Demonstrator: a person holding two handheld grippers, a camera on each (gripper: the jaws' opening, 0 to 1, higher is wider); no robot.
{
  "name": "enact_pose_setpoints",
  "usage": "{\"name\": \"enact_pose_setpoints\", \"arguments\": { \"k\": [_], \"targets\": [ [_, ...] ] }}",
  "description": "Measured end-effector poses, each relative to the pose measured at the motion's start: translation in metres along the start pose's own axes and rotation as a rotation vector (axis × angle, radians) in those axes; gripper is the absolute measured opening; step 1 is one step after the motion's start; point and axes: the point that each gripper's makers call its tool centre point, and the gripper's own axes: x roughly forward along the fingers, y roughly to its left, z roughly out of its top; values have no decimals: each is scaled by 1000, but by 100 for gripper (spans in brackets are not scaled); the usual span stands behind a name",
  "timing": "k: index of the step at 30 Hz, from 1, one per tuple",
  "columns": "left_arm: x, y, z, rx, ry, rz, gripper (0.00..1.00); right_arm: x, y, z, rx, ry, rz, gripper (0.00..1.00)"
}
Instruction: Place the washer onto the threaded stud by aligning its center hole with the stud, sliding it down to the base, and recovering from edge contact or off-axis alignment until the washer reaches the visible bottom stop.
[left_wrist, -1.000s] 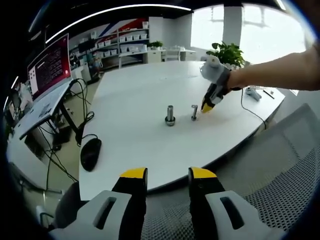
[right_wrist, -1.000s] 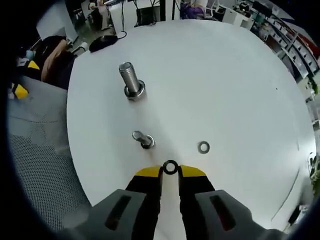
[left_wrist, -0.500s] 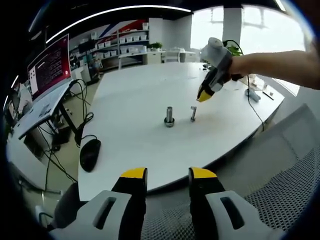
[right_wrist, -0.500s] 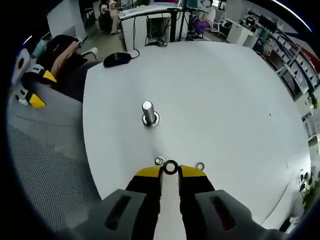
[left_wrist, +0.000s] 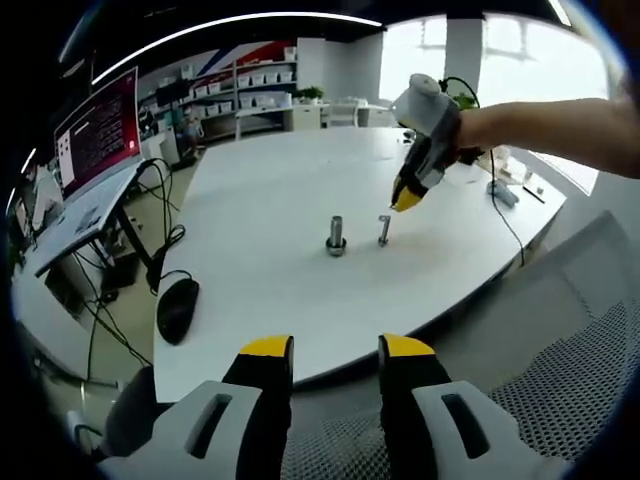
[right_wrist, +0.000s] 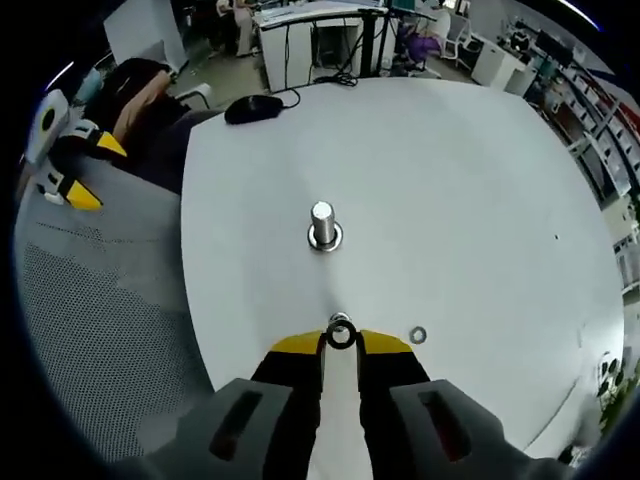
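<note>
Now right gripper (right_wrist: 341, 342) pinches washer (right_wrist: 341, 336) edge-on, hovering directly over small threaded stud (left_wrist: 383, 230) on white table (right_wrist: 480, 200). Left gripper (left_wrist: 335, 352) idle, jaws parted. Judgement: level washer, centre hole on stud tip, lower straight; wiggle if edge catches

A white rounded table (right_wrist: 480, 180) carries everything. In the right gripper view, a small threaded stud (right_wrist: 339, 322) stands on it just ahead of the jaw tips, and a loose washer (right_wrist: 417, 335) lies flat to the right of those tips, near the stud but apart from it. Further ahead stands a thicker bolt (right_wrist: 322, 226), upright on its flanged base. Far ahead, near the table's far edge, lies a black computer mouse (right_wrist: 252, 108). In the left gripper view, the table (left_wrist: 270, 190) shows the bolt (left_wrist: 335, 236) and stud (left_wrist: 383, 230) side by side well ahead of the jaws, the mouse (left_wrist: 177, 309) off to the left near the edge, and a black cable (left_wrist: 505, 222) trailing over the right side.
</note>
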Motion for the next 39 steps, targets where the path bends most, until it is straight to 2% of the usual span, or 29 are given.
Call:
{"name": "enact_pose_setpoints", "arguments": {
  "k": [3,11,20,23,25,27,29,36,39],
  "targets": [
    [0,-1,1,1,2,0,32,2,5,0,-5,8,0,14],
    [0,0,-1,1,3,1,32,18,-3,-2,-22,37,-7,14],
    [0,0,-1,6,9,-2,32,35,-1,-5,-39,67,5,14],
    [0,-1,-1,9,12,-3,32,38,5,-11,-39,80,9,14],
    [1,0,-1,7,11,-2,32,48,1,-14,-49,99,18,14],
    [0,0,-1,5,9,-1,32,46,7,-17,-55,108,22,14],
    [0,0,-1,4,8,1,32,52,0,-18,-57,113,23,14],
    [0,0,-1,2,7,3,32,56,1,-20,-49,132,24,15],
    [0,-1,0,1,6,4,32,57,9,-27,-44,148,28,15]
  ]
}}
